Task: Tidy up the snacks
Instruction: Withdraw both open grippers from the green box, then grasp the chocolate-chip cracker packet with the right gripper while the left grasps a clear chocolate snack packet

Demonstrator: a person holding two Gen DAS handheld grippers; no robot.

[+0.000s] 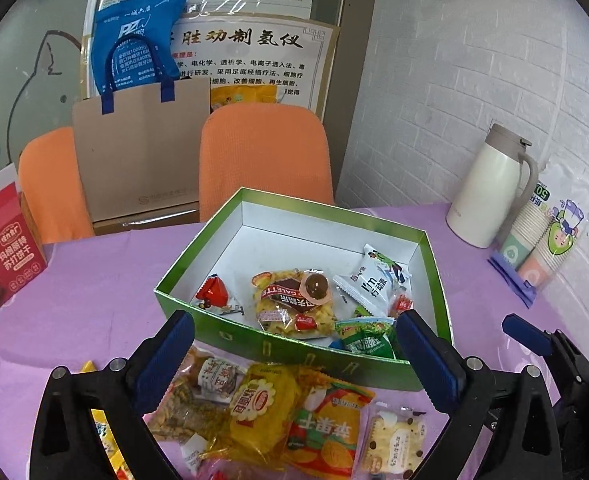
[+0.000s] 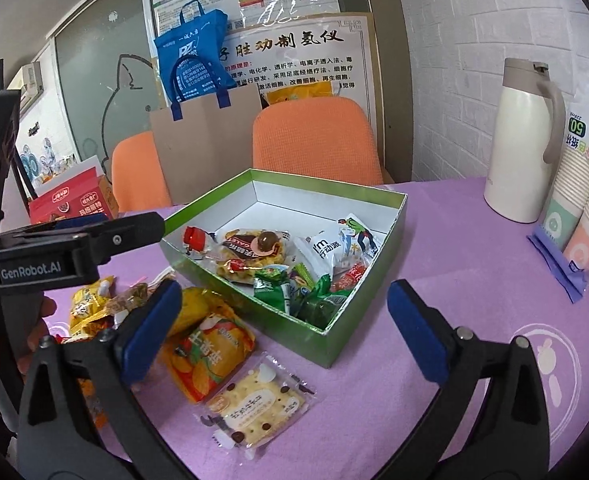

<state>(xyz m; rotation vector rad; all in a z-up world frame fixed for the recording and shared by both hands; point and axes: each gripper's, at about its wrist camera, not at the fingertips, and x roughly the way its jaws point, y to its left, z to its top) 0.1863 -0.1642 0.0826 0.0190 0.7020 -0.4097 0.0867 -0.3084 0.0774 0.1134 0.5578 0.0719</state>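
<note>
A green box (image 1: 294,350) (image 2: 290,320) with a white inside stands on the purple table and holds several snack packets, among them a yellow galette pack (image 1: 294,304) (image 2: 250,254) and a white packet (image 1: 368,284) (image 2: 326,248). Loose snacks lie on the cloth in front of it: an orange chip bag (image 1: 326,428) (image 2: 208,354), a yellow bread pack (image 1: 262,404), a cracker pack (image 1: 394,444) (image 2: 254,404). My left gripper (image 1: 294,364) is open and empty above the loose pile. My right gripper (image 2: 282,334) is open and empty near the box's front corner.
A white thermos (image 1: 490,188) (image 2: 522,140) and a sleeve of paper cups (image 1: 546,240) (image 2: 582,208) stand at the right by the wall. A red snack carton (image 1: 2,256) (image 2: 70,200) is at the left. Two orange chairs (image 1: 266,152) and a paper bag (image 1: 142,152) are behind the table.
</note>
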